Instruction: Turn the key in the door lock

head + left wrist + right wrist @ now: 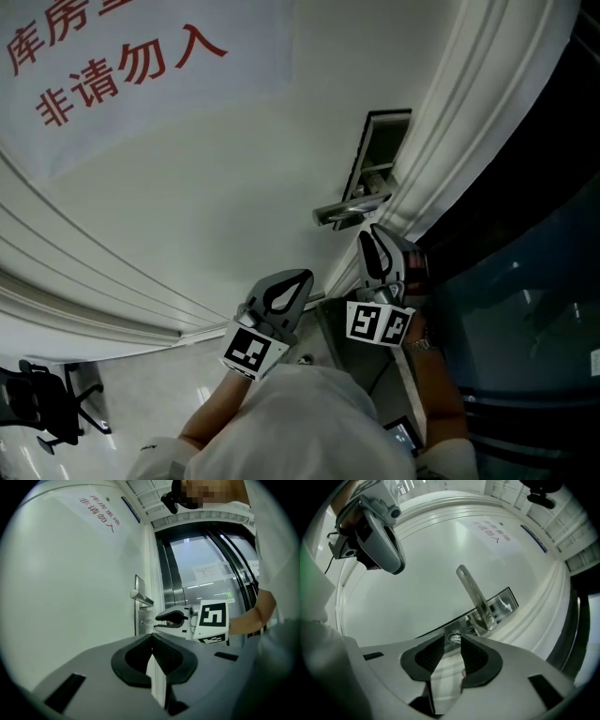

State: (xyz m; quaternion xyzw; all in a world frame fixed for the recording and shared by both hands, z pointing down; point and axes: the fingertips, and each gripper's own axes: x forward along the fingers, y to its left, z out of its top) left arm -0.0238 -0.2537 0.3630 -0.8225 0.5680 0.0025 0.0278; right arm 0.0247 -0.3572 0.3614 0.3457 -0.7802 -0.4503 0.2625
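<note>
**Right Claw Open at the Lock; Key Turn Unconfirmed**

**Progress.** The right claw (452, 641) has its jaws apart and clamps nothing. The lock cylinder (454, 635) lies at 12 o'clock just beyond the jaw tips, near them but not touching. A small bright part shows in the cylinder. It is too small to confirm as the key. Judgement: the claw is positioned at the lock, but nothing shows whether the turn is complete or pending. The left claw (151, 639) has its tips together and is empty. In the head view it sits at 8 o'clock of the right claw, well apart from the lock.

**Materials.** The door (234, 169) is smooth matte white, with moulded ridges along its edge. The lever handle (474, 595) is a round polished metal bar on a rectangular, mirror-finish plate (507, 603). The cylinder sits on that plate at 8 o'clock of the handle hub. The pads (476, 660) are black and ribbed. The claw bodies are moulded grey plastic.
</note>
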